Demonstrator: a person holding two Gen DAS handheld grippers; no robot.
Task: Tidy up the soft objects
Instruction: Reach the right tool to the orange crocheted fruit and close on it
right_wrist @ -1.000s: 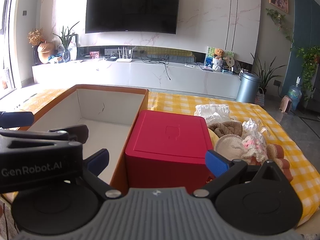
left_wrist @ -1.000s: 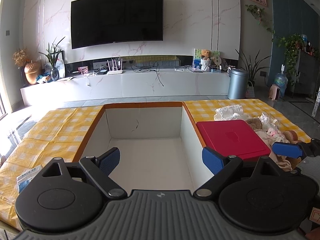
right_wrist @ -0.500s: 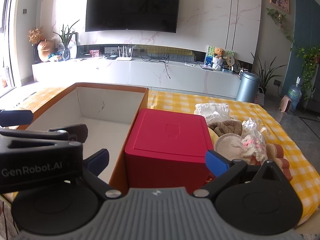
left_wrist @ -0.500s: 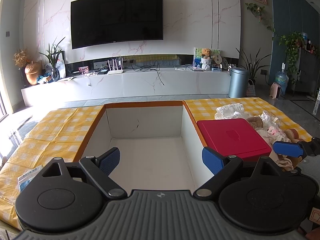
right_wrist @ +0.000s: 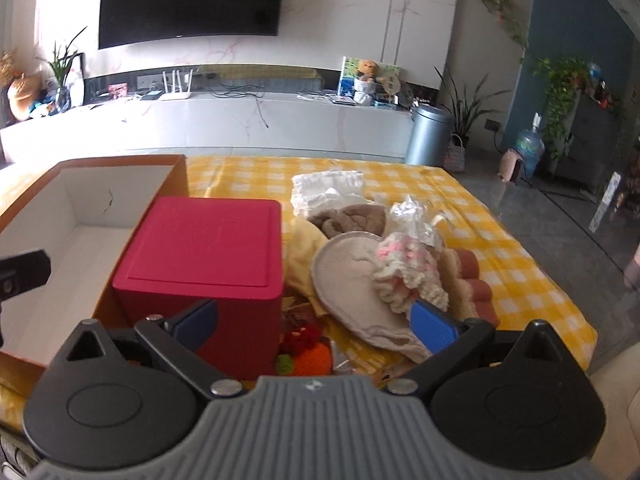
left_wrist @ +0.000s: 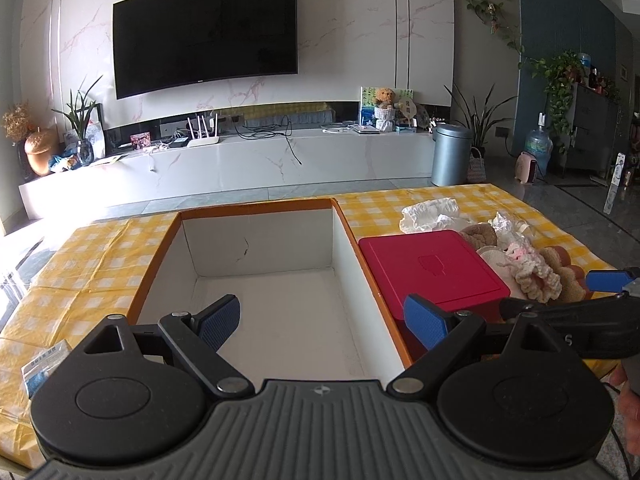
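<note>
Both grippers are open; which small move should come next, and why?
Probably lower the right gripper onto the beige pad and close. It holds nothing, the soft pile lies right ahead, and the white box holds no soft things yet.

You're in home living room: wall-mounted TV (left_wrist: 206, 32) and marble media console (left_wrist: 256, 160) beyond jaws, houseplants (left_wrist: 560, 76) right.
</note>
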